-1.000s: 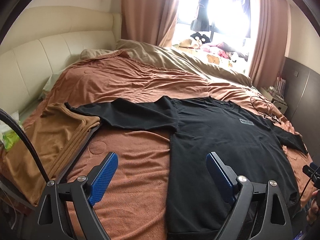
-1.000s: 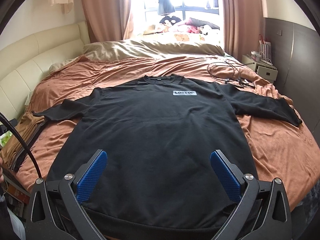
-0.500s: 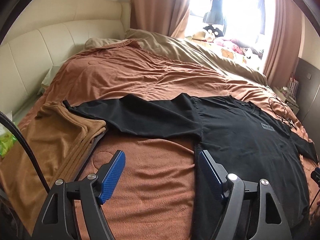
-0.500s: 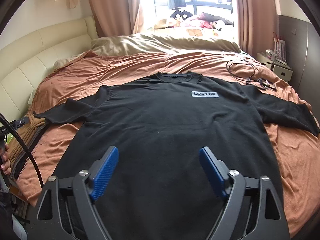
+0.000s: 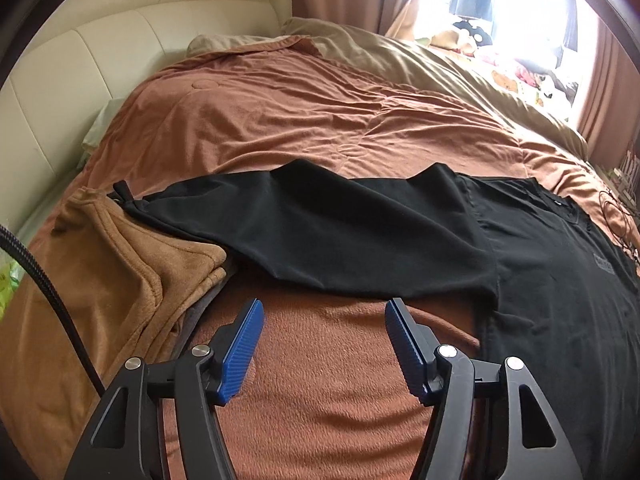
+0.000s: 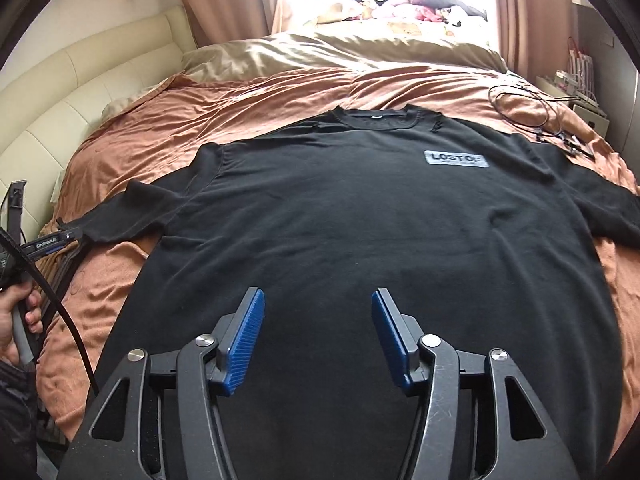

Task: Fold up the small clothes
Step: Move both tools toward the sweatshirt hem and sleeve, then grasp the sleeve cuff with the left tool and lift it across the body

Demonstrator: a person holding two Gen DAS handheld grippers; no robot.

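The left tool (image 5: 324, 308) hangs over the rust-brown blanket (image 5: 320, 128) of the bed, its blue pads (image 5: 242, 348) spread but drawing together with nothing between them; just ahead of its tips lies the sleeve (image 5: 340, 232) of the black sweatshirt (image 5: 560, 280), stretched flat across the blanket; the sleeve's cuff end reaches to the tool's left, onto a folded tan blanket (image 5: 120, 280) that sits at the tool's left side; the sweatshirt's body lies to the tool's right; a black cable (image 5: 44, 284) crosses the lower left of this view.

The right tool (image 6: 318, 296) is poised above the lower body of the black sweatshirt (image 6: 360, 220), its pads also apart and closing, with only the cloth below them and none pinched; the garment lies spread face up on the bed, its collar (image 6: 372, 118) far ahead of the tool, a grey chest label (image 6: 456, 159) reading "LOST OF" ahead and to the right; one sleeve runs out to the tool's left, the other to its right; a hand (image 6: 16, 320) grips the other tool's handle at the far left edge; loose cables (image 6: 532, 112) lie on the blanket far ahead to the right, beyond the shoulder.
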